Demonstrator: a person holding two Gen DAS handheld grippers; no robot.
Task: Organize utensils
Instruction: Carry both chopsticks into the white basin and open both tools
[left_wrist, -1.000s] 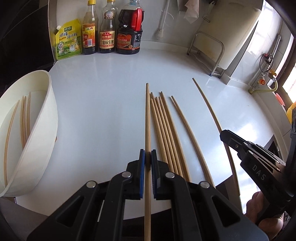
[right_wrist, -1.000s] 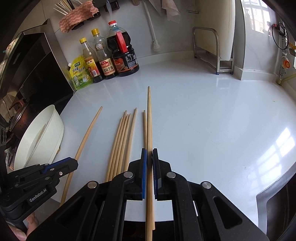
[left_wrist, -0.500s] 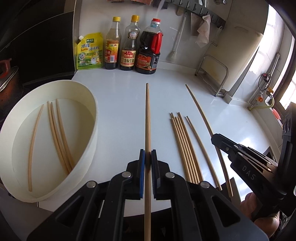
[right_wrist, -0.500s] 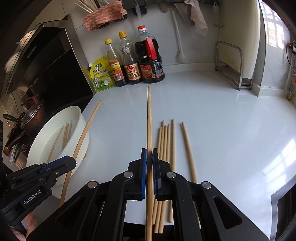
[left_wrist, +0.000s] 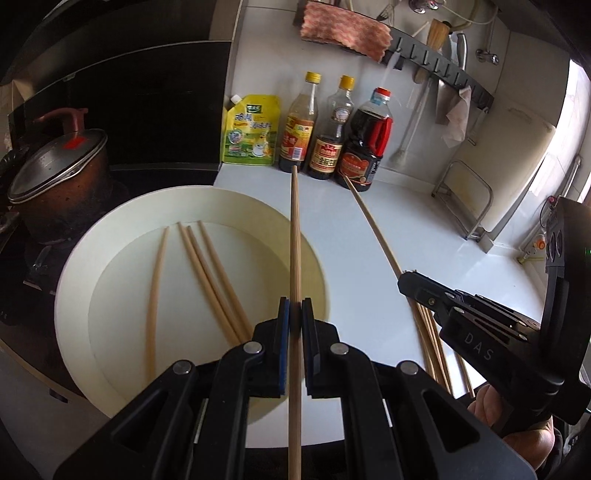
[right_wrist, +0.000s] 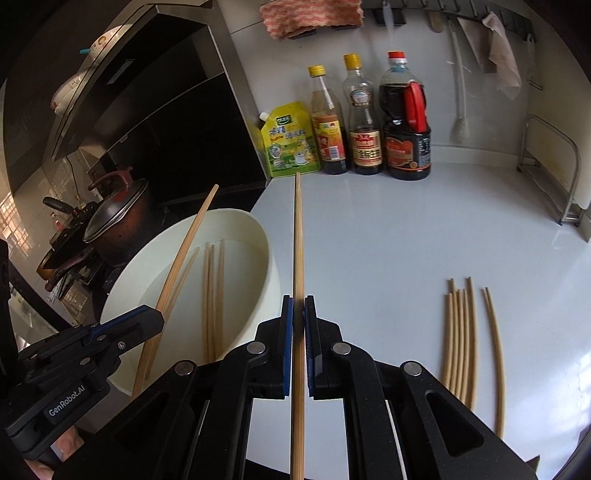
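Observation:
My left gripper (left_wrist: 295, 308) is shut on a bamboo chopstick (left_wrist: 295, 236) and holds it in the air over the right part of the white oval tub (left_wrist: 74, 273), which holds several chopsticks (left_wrist: 210, 280). My right gripper (right_wrist: 298, 306) is shut on another chopstick (right_wrist: 298, 236), held just right of the tub's rim (right_wrist: 271, 254). The left gripper (right_wrist: 110, 332) and its chopstick (right_wrist: 184, 247) show over the tub in the right wrist view. Several loose chopsticks (right_wrist: 461, 332) lie on the white counter (right_wrist: 406, 240) to the right.
A yellow pouch (left_wrist: 251, 133) and three sauce bottles (left_wrist: 332, 129) stand at the back wall. A lidded pot (left_wrist: 59, 173) sits on the stove left of the tub. A metal rack (left_wrist: 465, 199) stands at the back right.
Both grippers have lifted and swung left with their chopsticks, from the pile on the counter to the tub. The left one is now over the tub, the right one beside its rim.

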